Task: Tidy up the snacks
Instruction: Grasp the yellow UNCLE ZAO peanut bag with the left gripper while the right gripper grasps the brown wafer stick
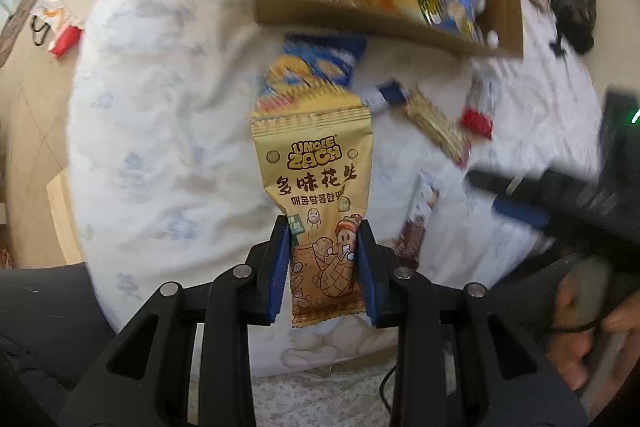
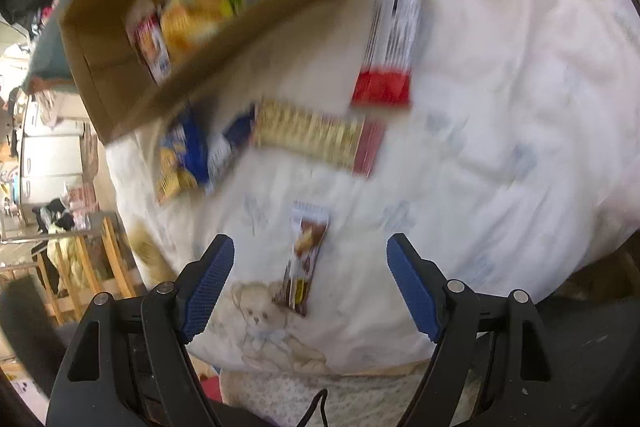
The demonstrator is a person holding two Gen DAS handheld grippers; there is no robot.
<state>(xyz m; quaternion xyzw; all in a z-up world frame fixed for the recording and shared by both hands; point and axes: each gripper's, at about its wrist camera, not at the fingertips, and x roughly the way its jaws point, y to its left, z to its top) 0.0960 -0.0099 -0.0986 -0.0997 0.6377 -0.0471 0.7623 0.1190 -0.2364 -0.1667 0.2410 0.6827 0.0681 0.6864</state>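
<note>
Peanut pkt (image 1: pixel 316 195), tan w/ cartoon peanut print, pinched at its lower half between blue pads (image 1: pixel 280 267) of left gripper (image 1: pixel 323 269); jaws narrowed onto it, pkt sticking out ahead of the fingers, clear of the quilt (image 1: pixel 168 131). Pick step done for this one; carry-to-box in hand.

Cardboard box (image 1: pixel 352 19) ahead of pkt in left wrist view, open top, already part filled w/ assorted wrappers. Next move for left: carry pkt fwd over the near wall, lower into a free gap, then release. Near wall stands between pkt and the interior, so needs enough lift to clear the rim; floppy top edge of pkt could catch there.

Right gripper (image 2: pixel 310 283) wide open, nothing between pads, pointed down at quilt. Brown choc bar (image 2: pixel 306 259) lying flat between the open fingers in right wrist view, lengthwise roughly along the fingers; contact w/ pads not seen. Looks like approach for next pick: drop lower, straddle bar across its narrow width, close. Thin flat wrapper on soft bedding, so risk of grabbing fabric too or sliding off.

Still loose on quilt near box: yellow cracker strip (image 2: pixel 316 139), red-and-white pkt (image 2: pixel 390 51), blue-yellow pkt (image 2: pixel 180 155), small blue-white pkt (image 2: pixel 230 141) beside it. Several items left, so task judged mid-way. Both views motion-blurred; fine print on loose items unreadable.
</note>
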